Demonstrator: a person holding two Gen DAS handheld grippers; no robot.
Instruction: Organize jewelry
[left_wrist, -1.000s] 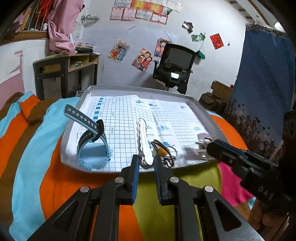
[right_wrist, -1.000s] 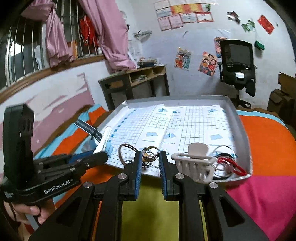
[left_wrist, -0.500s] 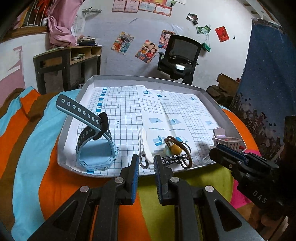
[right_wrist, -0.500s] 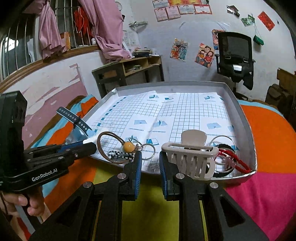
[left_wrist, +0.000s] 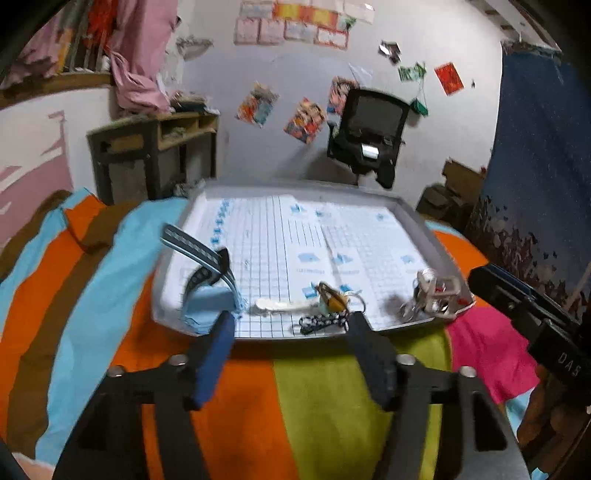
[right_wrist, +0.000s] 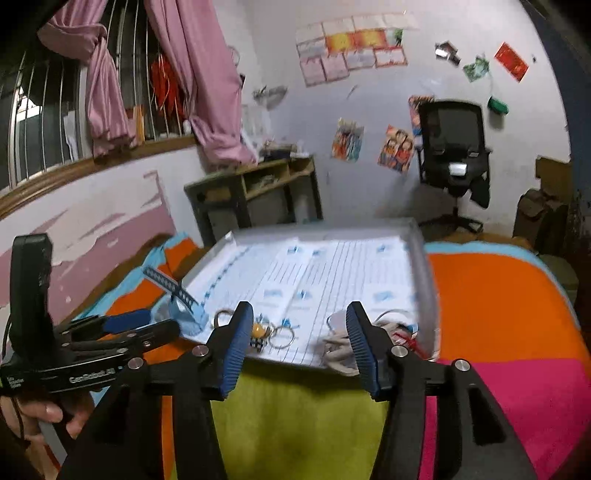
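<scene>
Your left gripper (left_wrist: 290, 354) has its jaws spread wide and holds nothing; it hovers over the striped blanket (left_wrist: 258, 398) just short of the near rim of the grey tray (left_wrist: 413, 206). Your right gripper (right_wrist: 299, 343) is likewise wide open and empty, hanging just in front of the same near rim.

The jewelry all lies along the near edge of the tray, on the gridded paper sheet (left_wrist: 280, 236) that lines it. At the near left corner sits the light blue watch (left_wrist: 208, 301), its perforated strap (left_wrist: 192, 245) sticking up and out over the tray's left side. Just right of it lies a pale, slim hair clip (left_wrist: 284, 304), lengthwise along the edge. Next comes a tangle of thin rings with a yellow bead (left_wrist: 336, 301) and a black-and-white patterned band (left_wrist: 321, 323), the band closest to the rim. Well to the right, in the near right corner, stands a white claw clip (left_wrist: 437, 291) with a small heap of metal rings (left_wrist: 410, 310) beside it; from the right wrist camera a red piece (right_wrist: 406, 338) shows there too, though blur hides its shape.

In the left wrist view your right gripper's body enters from the right edge, and in the right wrist view your hand (right_wrist: 44, 413) grips the left tool's handle at lower left.
</scene>
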